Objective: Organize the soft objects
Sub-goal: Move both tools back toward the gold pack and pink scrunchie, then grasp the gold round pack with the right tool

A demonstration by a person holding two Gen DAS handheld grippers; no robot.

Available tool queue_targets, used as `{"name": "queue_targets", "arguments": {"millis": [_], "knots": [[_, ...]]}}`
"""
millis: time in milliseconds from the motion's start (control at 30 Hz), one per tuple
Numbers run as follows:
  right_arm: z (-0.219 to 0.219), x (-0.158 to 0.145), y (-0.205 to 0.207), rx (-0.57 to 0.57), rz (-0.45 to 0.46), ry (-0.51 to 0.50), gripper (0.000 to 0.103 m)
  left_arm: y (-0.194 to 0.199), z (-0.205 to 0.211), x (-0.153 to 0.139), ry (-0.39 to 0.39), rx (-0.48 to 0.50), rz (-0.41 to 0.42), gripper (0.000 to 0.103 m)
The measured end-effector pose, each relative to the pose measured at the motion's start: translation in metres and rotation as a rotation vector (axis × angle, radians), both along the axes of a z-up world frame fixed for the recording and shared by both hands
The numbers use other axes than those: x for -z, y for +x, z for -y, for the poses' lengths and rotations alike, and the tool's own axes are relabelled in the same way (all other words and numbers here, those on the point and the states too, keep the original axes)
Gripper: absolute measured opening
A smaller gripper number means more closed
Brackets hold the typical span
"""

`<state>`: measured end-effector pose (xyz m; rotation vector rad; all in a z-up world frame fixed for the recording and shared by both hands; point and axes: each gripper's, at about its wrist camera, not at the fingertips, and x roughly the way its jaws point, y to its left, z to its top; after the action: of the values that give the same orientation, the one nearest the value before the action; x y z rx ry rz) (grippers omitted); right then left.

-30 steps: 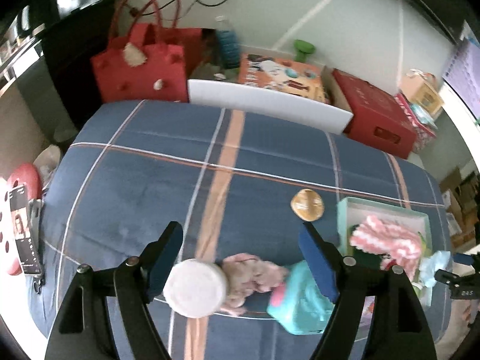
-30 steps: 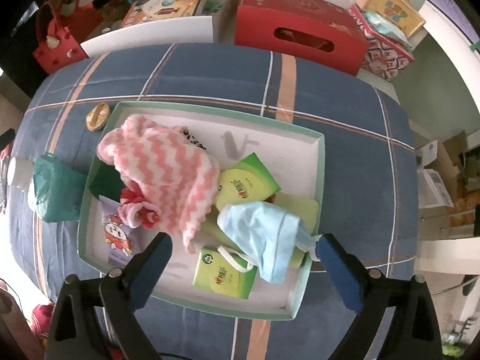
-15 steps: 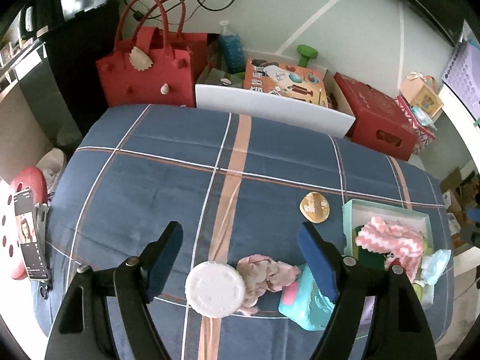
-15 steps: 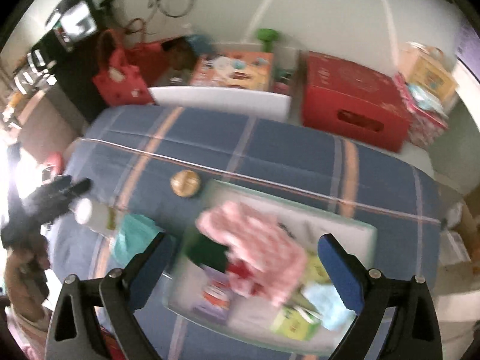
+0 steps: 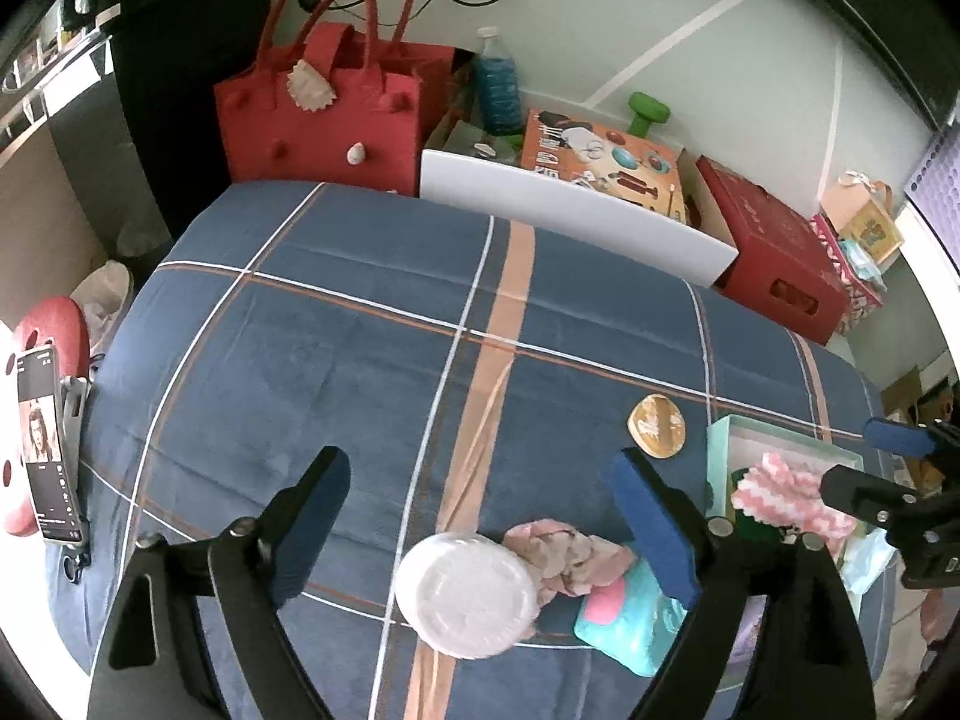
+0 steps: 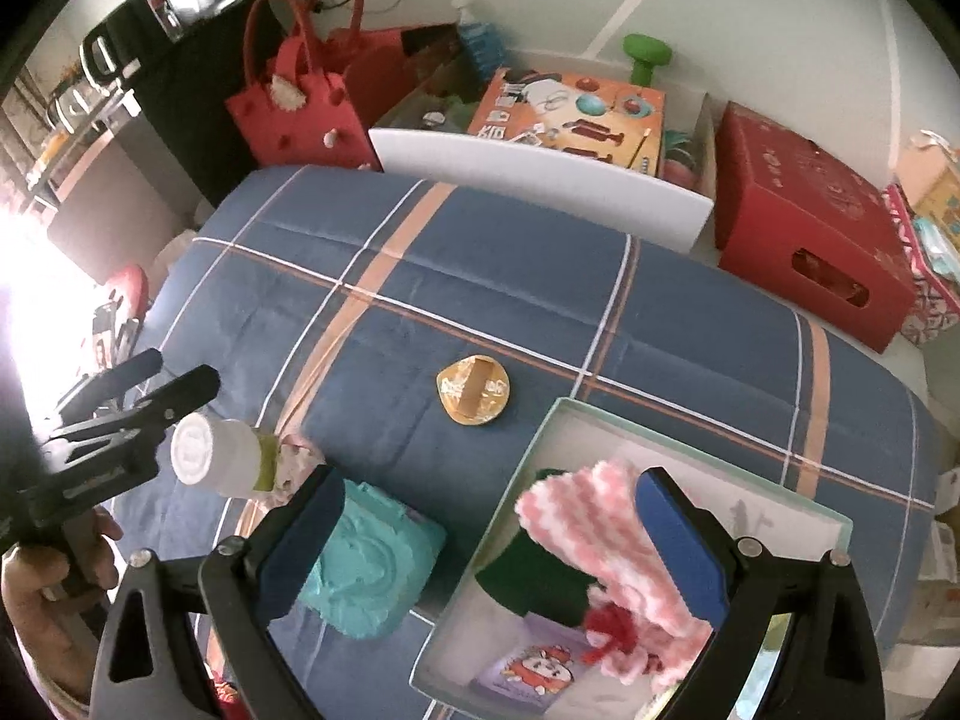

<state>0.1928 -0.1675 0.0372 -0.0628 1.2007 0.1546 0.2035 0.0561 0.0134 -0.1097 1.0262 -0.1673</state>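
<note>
- While the left gripper [image 5: 480, 510] hangs over the plaid bedspread [image 5: 372, 348] with jaws spread, just widened and pressing nothing, a crumpled pink cloth [image 5: 561, 549] lies below it, touching a white-capped jar [image 5: 465, 594].
- Just beside sits a puffy teal pack [image 6: 366, 570], soft and wrinkled.
- Also gaping and empty, the right gripper [image 6: 489, 519] hovers over the pale green tray [image 6: 834, 525], where a fluffy pink-and-white zigzag towel [image 6: 600, 534] rests.

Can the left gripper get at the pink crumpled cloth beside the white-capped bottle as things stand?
Probably yes. The left gripper is open and empty, its jaws having just been opening, and the pink cloth lies between its fingers. But the white-capped bottle stands right against the cloth and may get pinched too.
</note>
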Motion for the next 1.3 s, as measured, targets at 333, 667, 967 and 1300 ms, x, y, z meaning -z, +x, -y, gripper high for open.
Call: {"name": "queue_targets", "arguments": {"millis": [333,667,967,1300], "knots": [[-0.016,0.028,0.033,-0.007,-0.036,-0.016,0.099,0.02,-0.014,0.007,-0.002,-0.05,-0.004,0.092],[-0.044,0.076,0.072,-0.047,-0.106,-0.088,0.094,0.043,-0.025,0.026,0.027,-0.086,-0.052,0.092],[-0.057,0.127,0.095,-0.056,-0.2,-0.155,0.076,0.049,-0.024,0.04,0.025,-0.072,-0.09,0.092],[-0.049,0.143,0.094,-0.03,-0.236,-0.138,0.054,0.05,-0.02,0.041,0.043,-0.06,-0.092,0.092]]}}
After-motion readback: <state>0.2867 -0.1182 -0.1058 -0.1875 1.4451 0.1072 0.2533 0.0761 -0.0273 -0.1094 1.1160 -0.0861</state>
